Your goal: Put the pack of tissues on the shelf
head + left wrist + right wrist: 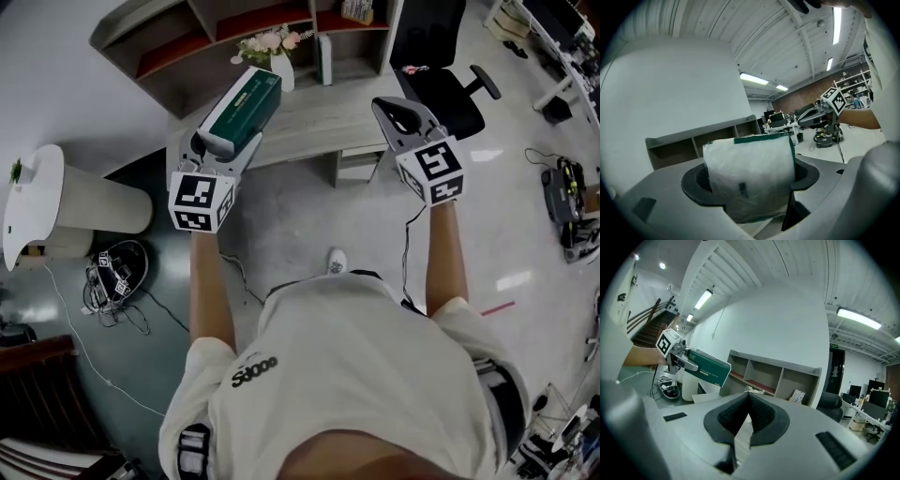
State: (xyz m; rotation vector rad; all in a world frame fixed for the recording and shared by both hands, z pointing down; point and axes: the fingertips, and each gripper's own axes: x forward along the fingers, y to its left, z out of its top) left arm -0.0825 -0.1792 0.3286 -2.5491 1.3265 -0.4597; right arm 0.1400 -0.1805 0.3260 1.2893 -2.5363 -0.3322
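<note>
The pack of tissues [251, 94] is a long block, dark green with a white clear-wrapped end. My left gripper [232, 131] is shut on its near end and holds it out level toward the shelf [234, 33]. In the left gripper view the white end [750, 159] fills the gap between the jaws, and the shelf [703, 143] stands behind it. My right gripper [405, 117] is held out alongside, shut with nothing in it. In the right gripper view its pads meet at the tip [748, 399], with the pack [705, 369] to the left and the shelf [773, 376] ahead.
A pale desk [319, 127] stands in front of the wall shelf. On it are a vase of flowers [275, 52] and a slim upright thing [324, 58]. A black office chair [441, 66] is to the right, a white round stand [56, 202] to the left. Cables [117, 277] lie on the floor.
</note>
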